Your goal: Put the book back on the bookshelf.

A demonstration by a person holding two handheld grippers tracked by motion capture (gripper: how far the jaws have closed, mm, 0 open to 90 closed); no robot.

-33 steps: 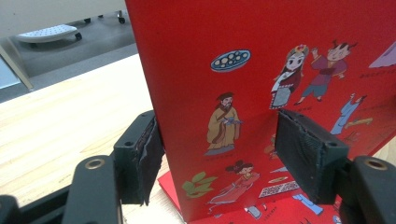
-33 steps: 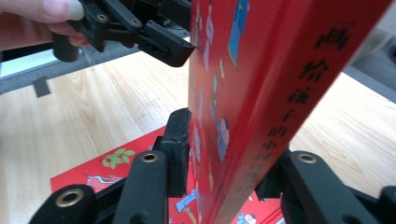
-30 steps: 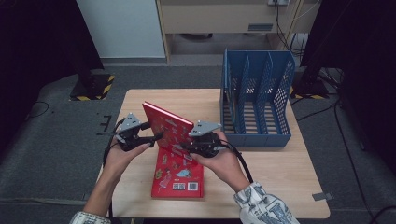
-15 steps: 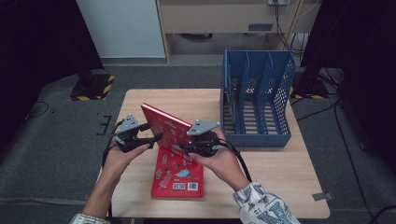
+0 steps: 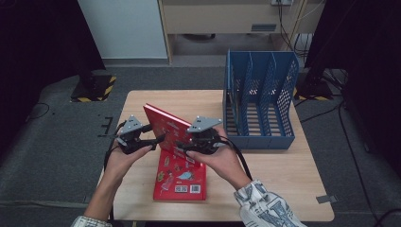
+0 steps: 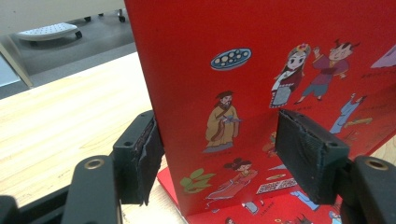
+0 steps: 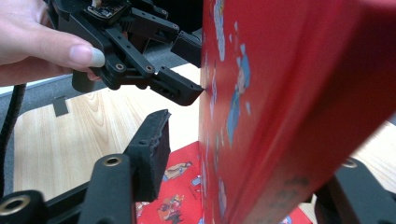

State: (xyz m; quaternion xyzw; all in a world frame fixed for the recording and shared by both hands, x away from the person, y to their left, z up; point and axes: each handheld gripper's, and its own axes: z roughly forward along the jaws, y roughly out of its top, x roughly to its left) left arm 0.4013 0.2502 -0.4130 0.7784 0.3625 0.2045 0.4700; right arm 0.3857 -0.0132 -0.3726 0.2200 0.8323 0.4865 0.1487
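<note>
- My left tongs (image 5: 158, 139) are straddling the left edge of the raised cover (image 5: 168, 127), jaws spread with daylight on both sides, not pinching it.
- I am working on the red book (image 5: 182, 177), lying flat on the desk (image 5: 274, 179) in front of me, its hard cover standing up tilted.
- I judge the board stiff, light and a bit glossy, so it could slip; gripping near an edge looks best.
- My right tongs (image 5: 182, 145) are straddling the cover's right edge, jaws apart; one pad is clear of it, the other I cannot tell.
- The blue file rack (image 5: 260, 101) is standing empty, further right.
</note>
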